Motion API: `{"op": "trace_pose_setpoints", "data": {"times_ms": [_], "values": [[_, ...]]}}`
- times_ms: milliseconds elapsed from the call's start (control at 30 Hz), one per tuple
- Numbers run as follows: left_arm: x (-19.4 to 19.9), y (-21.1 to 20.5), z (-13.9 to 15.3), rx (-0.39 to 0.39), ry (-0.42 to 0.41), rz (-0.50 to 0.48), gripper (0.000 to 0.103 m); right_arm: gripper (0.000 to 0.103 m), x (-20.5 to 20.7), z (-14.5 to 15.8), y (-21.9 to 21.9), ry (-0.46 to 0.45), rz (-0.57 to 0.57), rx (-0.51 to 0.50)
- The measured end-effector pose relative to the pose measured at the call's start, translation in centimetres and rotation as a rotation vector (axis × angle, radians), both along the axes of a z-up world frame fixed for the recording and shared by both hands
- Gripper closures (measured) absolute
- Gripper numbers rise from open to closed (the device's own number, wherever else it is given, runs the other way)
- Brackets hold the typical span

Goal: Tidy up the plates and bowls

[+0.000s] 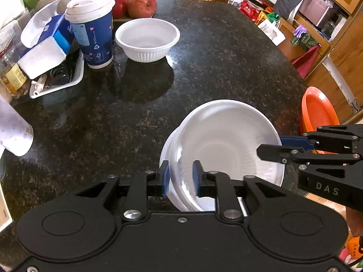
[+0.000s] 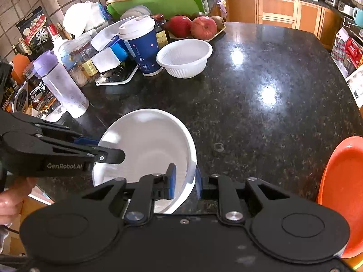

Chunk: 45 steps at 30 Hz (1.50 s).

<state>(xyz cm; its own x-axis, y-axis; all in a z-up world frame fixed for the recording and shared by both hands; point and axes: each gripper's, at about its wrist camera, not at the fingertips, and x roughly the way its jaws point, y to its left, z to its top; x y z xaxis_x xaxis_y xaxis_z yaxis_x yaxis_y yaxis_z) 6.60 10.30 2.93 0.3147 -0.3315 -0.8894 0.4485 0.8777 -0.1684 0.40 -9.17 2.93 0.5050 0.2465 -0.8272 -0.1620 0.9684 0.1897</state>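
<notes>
A stack of white foam bowls (image 1: 226,149) is held tilted over the near edge of the dark granite counter (image 1: 204,72). My left gripper (image 1: 180,178) is shut on the stack's left rim. My right gripper (image 2: 185,182) is shut on the right rim of the bowl stack (image 2: 147,145); it also shows in the left wrist view (image 1: 270,150). The left gripper shows in the right wrist view (image 2: 111,154). Another white ribbed bowl (image 1: 147,39) stands alone at the back of the counter, also in the right wrist view (image 2: 185,57). An orange plate (image 2: 342,195) lies at the right edge.
A blue paper cup with a white lid (image 1: 93,27) stands left of the far bowl. Apples (image 1: 141,5) lie on a tray behind it. A white tray of clutter (image 1: 56,77), jars and a purple-capped bottle (image 2: 61,86) crowd the left side.
</notes>
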Motion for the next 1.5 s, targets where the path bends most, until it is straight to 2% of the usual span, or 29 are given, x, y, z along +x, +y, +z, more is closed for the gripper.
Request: {"op": "trace_pose_setpoints", "data": {"times_ms": [67,133,167,533,600,867,1167,1500], "values": [[-0.1,0.0,-0.1,-0.007,-0.001,-0.007,0.067,0.078,-0.1,-0.1,0.1,-0.009,-0.005,-0.011],[-0.2,0.0,0.0,-0.012,-0.013,-0.012,0.055,0.071,-0.1,-0.1,0.1,-0.023,-0.002,-0.028],[-0.3,0.0,0.0,-0.013,-0.022,-0.01,0.054,0.069,-0.2,-0.1,0.2,-0.034,-0.002,-0.038],[-0.4,1.0,0.9,-0.007,-0.135,0.041,0.05,0.065,0.0,-0.1,0.2,-0.06,0.001,-0.065],[0.0,1.1,1.0,-0.008,-0.152,0.055,0.047,0.065,0.2,-0.1,0.3,-0.064,0.0,-0.069],[2.2,1.8,1.4,-0.011,-0.196,0.125,0.047,0.064,1.7,0.2,0.0,-0.066,0.0,-0.063],[5.9,0.8,1.9,-0.001,-0.246,0.209,0.044,0.049,6.8,2.2,-2.8,-0.081,-0.037,-0.022],[11.9,-1.5,1.6,0.026,-0.227,0.299,0.042,0.045,15.3,3.0,-5.3,-0.064,0.004,-0.046]]}}
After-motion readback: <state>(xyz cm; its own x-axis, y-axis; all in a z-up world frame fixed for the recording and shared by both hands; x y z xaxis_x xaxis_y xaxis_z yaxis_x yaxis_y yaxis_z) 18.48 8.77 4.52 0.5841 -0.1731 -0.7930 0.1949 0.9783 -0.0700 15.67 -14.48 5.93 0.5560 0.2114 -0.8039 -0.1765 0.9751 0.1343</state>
